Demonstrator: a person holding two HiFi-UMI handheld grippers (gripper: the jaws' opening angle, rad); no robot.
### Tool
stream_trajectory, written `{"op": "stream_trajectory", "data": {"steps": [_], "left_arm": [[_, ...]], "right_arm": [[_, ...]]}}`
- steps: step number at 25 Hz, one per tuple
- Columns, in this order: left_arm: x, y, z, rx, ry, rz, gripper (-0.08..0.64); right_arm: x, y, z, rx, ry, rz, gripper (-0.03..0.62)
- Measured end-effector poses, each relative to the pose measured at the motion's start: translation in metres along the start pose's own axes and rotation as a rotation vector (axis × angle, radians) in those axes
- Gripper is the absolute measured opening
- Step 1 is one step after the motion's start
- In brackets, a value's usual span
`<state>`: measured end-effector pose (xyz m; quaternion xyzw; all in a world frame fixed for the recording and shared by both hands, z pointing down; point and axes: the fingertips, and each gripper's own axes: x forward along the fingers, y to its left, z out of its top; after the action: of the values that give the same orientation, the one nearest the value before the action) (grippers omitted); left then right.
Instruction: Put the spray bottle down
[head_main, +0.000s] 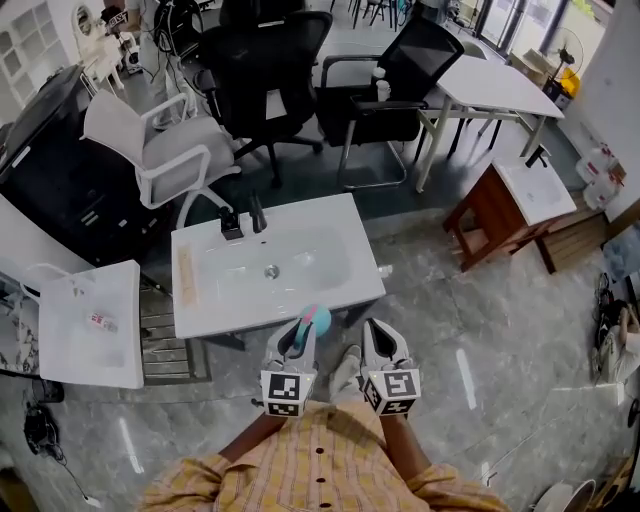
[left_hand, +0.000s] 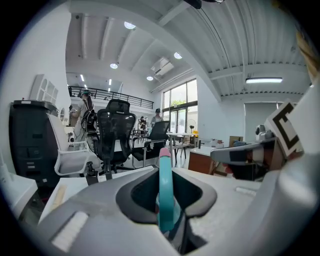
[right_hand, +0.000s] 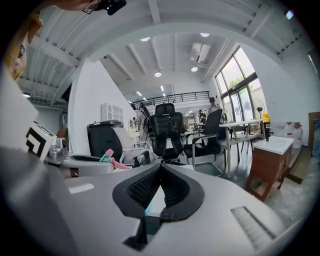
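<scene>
Two basins show from the head view, and the larger, a white washbasin (head_main: 215, 305), fills the middle with a black tap (head_main: 232, 222) at its far edge. Beyond the washbasin stand two black office chairs (head_main: 265, 70), and a white chair (head_main: 150, 145) sits off its far left corner. A white desk (head_main: 495, 85) stands well beyond the washbasin's right end. The smaller basin (head_main: 100, 350) lies just left of the washbasin, and a wooden stand (head_main: 495, 215) with its own white top sits to the right of it.

On the near side of the washbasin, a person in a plaid shirt (head_main: 300, 470) holds both tools side by side, pointing toward it. The left gripper (head_main: 301, 335) has its fingers clamped on the spray bottle (head_main: 316, 318), a teal bottle with a pink tip that stands upright between them. From the head view the bottle overlaps the washbasin's near edge, off any surface. The right gripper (head_main: 378, 335), just right of the left one and short of the washbasin's near edge, has its fingers closed together with nothing between them.
</scene>
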<state>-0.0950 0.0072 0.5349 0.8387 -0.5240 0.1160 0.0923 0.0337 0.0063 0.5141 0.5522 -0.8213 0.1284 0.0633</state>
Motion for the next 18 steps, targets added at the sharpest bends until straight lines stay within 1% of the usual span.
{"op": "stream_trajectory", "data": {"steps": [5, 10, 18], "left_arm": [[0.046, 0.012, 0.02, -0.006, -0.013, 0.051, 0.071], [0.094, 0.014, 0.041, 0.005, -0.02, 0.08, 0.071], [0.155, 0.007, 0.061, 0.016, -0.021, 0.126, 0.072]], "right_arm": [[0.044, -0.029, 0.027, -0.014, -0.022, 0.054, 0.002], [0.082, -0.065, 0.053, -0.019, -0.039, 0.09, 0.002], [0.123, -0.112, 0.068, -0.021, -0.035, 0.154, 0.002]]}}
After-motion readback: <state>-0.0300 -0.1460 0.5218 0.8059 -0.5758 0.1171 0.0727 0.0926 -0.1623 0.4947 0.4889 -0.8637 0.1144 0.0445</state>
